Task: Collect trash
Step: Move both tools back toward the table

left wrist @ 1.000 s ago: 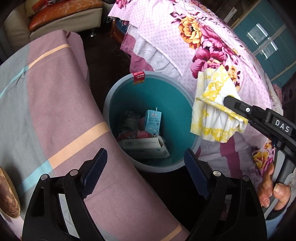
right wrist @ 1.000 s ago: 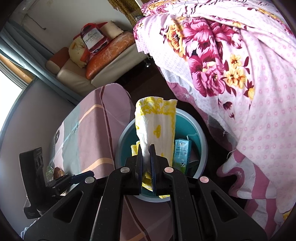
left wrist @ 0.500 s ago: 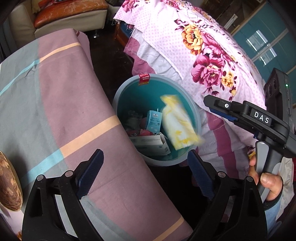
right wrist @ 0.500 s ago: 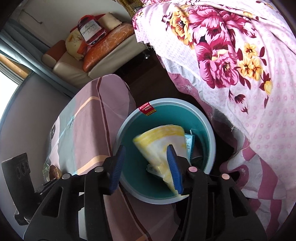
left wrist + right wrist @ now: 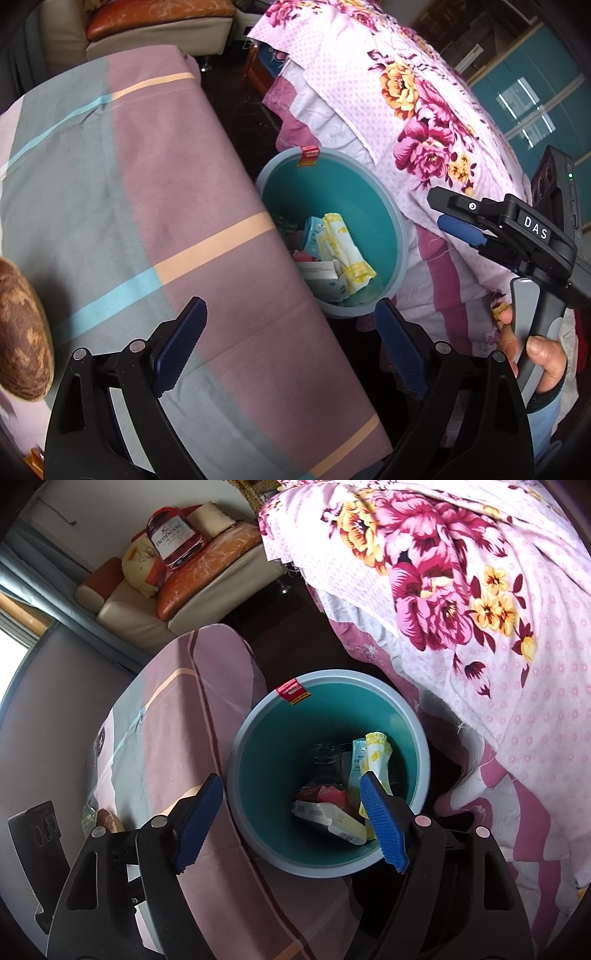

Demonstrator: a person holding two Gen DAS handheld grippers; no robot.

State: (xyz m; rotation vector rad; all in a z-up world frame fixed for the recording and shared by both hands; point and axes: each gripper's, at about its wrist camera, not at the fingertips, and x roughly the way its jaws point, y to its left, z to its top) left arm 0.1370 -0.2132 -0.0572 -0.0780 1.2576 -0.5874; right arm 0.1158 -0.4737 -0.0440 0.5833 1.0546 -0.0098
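A round teal bin [image 5: 373, 206] [image 5: 258, 746] stands on the floor between a cloth-covered table and a bed. Inside it lies a yellow-and-white wrapper [image 5: 347, 251] [image 5: 376, 757], on top of a blue carton [image 5: 312, 229], a white box [image 5: 328, 818] and other trash. My right gripper [image 5: 291, 821] hangs above the bin's near rim, its jaws opening with nothing between them; it also shows in the left wrist view [image 5: 458, 218], held by a hand [image 5: 532, 350]. My left gripper [image 5: 291, 347] is open and empty above the table's edge, beside the bin.
The table's pink, grey and striped cloth [image 5: 129, 192] fills the left. A brown round object [image 5: 22, 332] lies at its left edge. The floral bedspread [image 5: 399, 96] hangs close to the bin on the right. A sofa with cushions [image 5: 177, 579] stands at the back.
My right gripper went from shut on the yellow-and-white wrapper to open, and the wrapper dropped into the bin. My left gripper drifted sideways, so the bin sits further right in its view.
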